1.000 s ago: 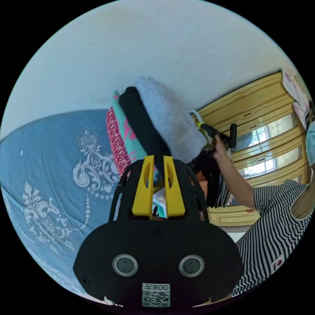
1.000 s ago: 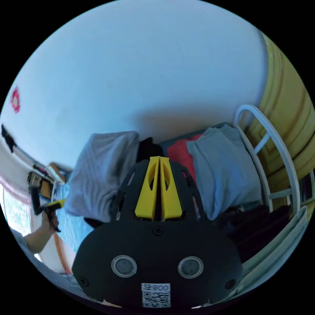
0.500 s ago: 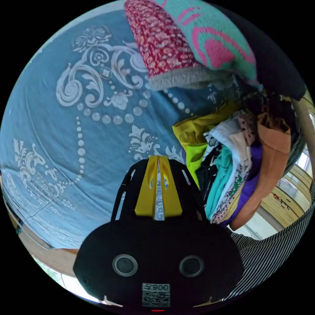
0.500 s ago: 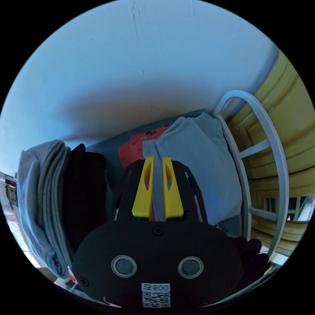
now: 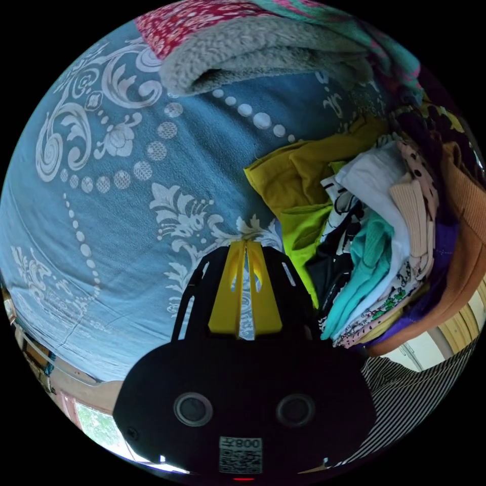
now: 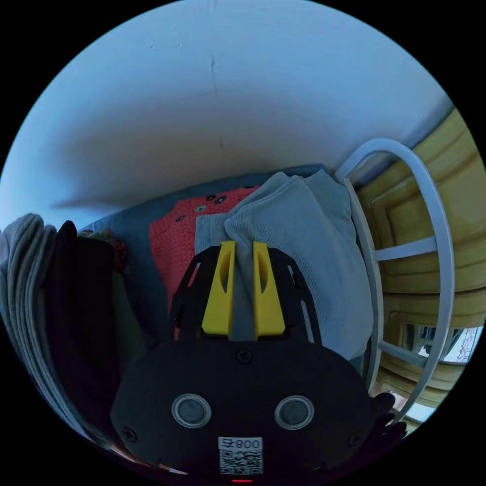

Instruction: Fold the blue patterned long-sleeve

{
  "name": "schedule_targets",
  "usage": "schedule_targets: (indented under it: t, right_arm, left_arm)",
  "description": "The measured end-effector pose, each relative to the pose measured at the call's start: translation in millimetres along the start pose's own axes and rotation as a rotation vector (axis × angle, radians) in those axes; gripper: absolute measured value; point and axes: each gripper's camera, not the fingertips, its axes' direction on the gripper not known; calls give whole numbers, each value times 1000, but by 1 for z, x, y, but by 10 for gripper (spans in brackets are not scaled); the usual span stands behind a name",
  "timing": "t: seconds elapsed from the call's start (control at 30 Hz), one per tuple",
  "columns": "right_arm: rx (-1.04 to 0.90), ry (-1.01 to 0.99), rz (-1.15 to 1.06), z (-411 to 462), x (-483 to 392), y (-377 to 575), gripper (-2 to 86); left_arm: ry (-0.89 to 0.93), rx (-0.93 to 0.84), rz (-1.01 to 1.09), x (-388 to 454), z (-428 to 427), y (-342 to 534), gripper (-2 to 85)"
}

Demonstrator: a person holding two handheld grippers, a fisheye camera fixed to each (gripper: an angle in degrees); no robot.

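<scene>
Left gripper view: left tool [image 5: 245, 243] closed above bedspread [image 5: 101, 228]; right tool [image 6: 243, 245] parted, straddling grey garment [image 6: 304, 238].

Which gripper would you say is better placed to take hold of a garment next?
Likely the right gripper: its jaws straddle a fold of the grey-blue knit. The left gripper is shut above bare bedspread, beside the clothes pile.

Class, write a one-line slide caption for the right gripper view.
Right gripper, jaws parted around a fold of a grey-blue knit, beside a coral sweater and a white rail.
</scene>
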Motion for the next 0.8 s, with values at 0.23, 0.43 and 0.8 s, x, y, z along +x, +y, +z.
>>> schedule_targets:
  t: [0.23, 0.43, 0.8]
  right_arm:
    - [104, -339, 295, -8, 143, 9, 21]
    - [349, -566, 415, -93, 271, 47, 14]
    - [753, -883, 280, -312, 417, 38, 13]
  left_arm:
    - [21, -23, 12, -39, 35, -2, 2]
    - [226, 118, -19, -94, 59, 31, 0]
    - [272, 404, -50, -219, 107, 154, 0]
